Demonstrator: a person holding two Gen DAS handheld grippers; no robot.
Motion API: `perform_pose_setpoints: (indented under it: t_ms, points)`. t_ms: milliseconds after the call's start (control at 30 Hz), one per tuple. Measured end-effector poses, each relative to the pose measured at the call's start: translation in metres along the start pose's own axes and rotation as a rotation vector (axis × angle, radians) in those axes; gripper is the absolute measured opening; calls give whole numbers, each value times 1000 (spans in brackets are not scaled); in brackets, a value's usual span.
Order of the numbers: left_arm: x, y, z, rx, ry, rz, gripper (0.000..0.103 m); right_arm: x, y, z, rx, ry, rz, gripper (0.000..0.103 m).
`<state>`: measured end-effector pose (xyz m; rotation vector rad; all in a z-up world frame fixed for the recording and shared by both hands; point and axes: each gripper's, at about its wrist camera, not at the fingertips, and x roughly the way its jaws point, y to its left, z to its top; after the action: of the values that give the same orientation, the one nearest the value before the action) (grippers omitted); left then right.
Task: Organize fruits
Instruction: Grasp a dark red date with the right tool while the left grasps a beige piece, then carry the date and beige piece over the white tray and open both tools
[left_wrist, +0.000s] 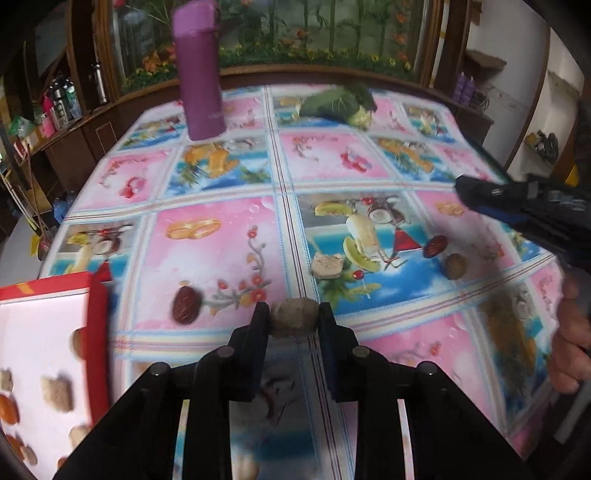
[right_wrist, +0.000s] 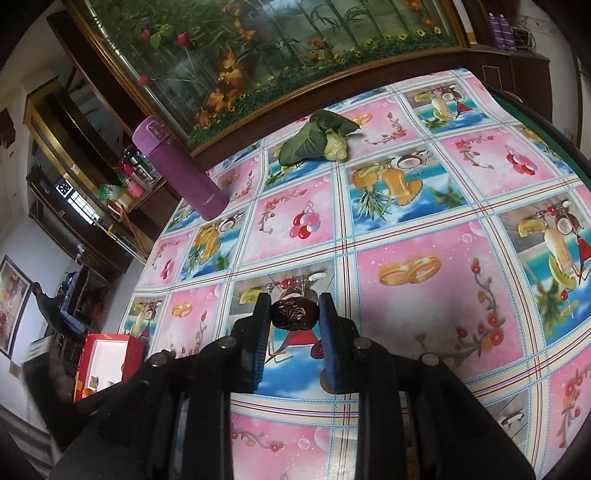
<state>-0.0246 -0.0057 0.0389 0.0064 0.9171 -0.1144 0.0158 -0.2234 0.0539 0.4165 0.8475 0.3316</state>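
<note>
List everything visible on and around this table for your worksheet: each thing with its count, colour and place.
walnut: one, brown, held by left gripper
red date: one, dark red, held by right gripper
loose dates: two, dark red, on tablecloth
loose walnut: one, brown, right of centre
biscuit: one, beige, mid-table
box: one, red with white inside, left edge, holding several pieces
flask: one, purple, far left
leafy vegetable: one, green, far side
tablecloth: one, pink and blue
left gripper: black
right gripper: black
hand: right edge
</note>
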Motion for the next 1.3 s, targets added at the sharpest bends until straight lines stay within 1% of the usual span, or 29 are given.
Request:
perform_pose_setpoints:
  t_ms: [100,167,300,367,500,600,633,700,800,867,900,967,1100,1167,1300]
  points:
    - [-29,10,-7,-32,-46,-11,26,-4,-2,1,5,-19,-5,28]
    - [-45,18,-13,-51,-72,0,26,-7,-3,2,9,-31,-15,28]
    - [-76,40,-28,-93,-125,51,26,-9,-7,4,20,-51,-32,28]
    - [-86,51,-36,-120,-135,66,26,-8,-6,3,17,-56,-39,28]
    - [-105,79,-54,-163,-155,147,26,-7,1,-2,-18,-86,-59,28]
    - [-115,98,-66,-198,-166,179,25,-2,9,-11,-23,-93,-69,28]
    - [-118,103,-69,-207,-170,188,25,-2,12,-14,-21,-95,-66,28]
    - [-122,117,-75,-235,-175,194,25,-3,23,-26,-8,-99,-8,28]
    - [-129,133,-80,-261,-191,201,26,-4,53,-51,-43,-78,63,28]
    - [-134,144,-84,-275,-199,209,26,-2,81,-68,-76,-34,145,28]
    - [-137,149,-86,-281,-206,213,26,-1,91,-73,-92,-20,164,28]
    - [-143,160,-94,-292,-217,224,26,3,124,-86,-154,9,205,28]
    - [-154,185,-106,-334,-239,250,26,11,190,-109,-287,59,263,28]
    - [-163,201,-114,-369,-260,267,26,13,214,-117,-330,73,286,28]
    - [-179,231,-129,-414,-296,329,26,14,262,-137,-407,112,345,28]
